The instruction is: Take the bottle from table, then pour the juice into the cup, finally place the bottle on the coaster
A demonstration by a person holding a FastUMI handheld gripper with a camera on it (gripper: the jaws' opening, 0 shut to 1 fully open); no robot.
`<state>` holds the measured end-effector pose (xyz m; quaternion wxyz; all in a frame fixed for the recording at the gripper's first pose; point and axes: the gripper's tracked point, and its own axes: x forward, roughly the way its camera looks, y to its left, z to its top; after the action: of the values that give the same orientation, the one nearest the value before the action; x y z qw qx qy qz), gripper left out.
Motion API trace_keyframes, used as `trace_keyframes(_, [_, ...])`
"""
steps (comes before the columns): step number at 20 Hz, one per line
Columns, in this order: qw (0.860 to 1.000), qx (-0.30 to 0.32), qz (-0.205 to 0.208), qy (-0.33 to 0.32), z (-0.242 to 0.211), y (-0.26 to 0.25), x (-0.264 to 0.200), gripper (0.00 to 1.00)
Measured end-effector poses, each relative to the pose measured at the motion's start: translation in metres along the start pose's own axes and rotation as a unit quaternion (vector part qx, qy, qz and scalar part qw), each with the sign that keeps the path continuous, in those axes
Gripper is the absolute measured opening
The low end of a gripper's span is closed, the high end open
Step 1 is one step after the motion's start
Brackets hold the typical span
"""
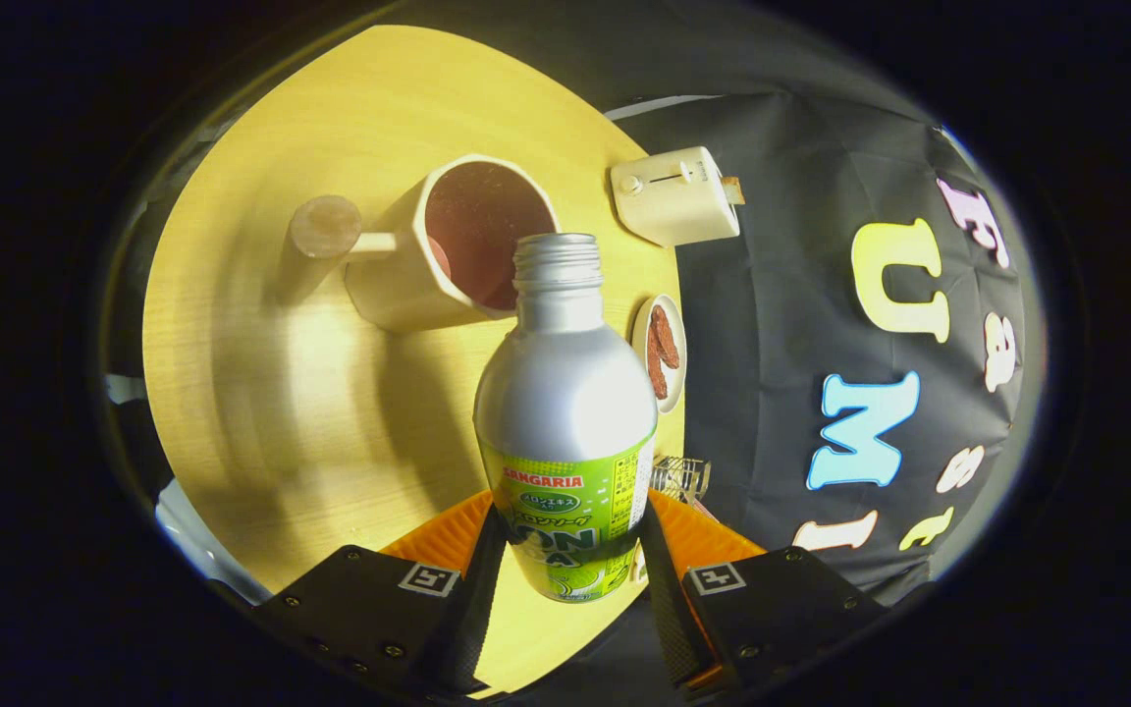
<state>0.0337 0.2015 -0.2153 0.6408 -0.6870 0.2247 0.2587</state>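
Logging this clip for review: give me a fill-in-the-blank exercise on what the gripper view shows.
1. The gripper is shut on the silver bottle with a green label, whose cap is ____.
2. The bottle's mouth points at the cream ____.
3. The small plate lies between the bottle and the booth's ____.

Missing words: off; cup; wall

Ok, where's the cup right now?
In the gripper view, the cup lies just beyond the open mouth of the bottle clamped in the gripper, between a wooden cylinder and the toaster.
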Motion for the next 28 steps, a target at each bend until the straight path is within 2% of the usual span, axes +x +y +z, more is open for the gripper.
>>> trace_keyframes(14, [0.994, -0.096, -0.005, 0.047, -0.004, -0.016, -0.004, 0.7])
trace_keyframes(28, [0.986, -0.149, -0.014, 0.071, -0.004, -0.03, 0.002, 0.7])
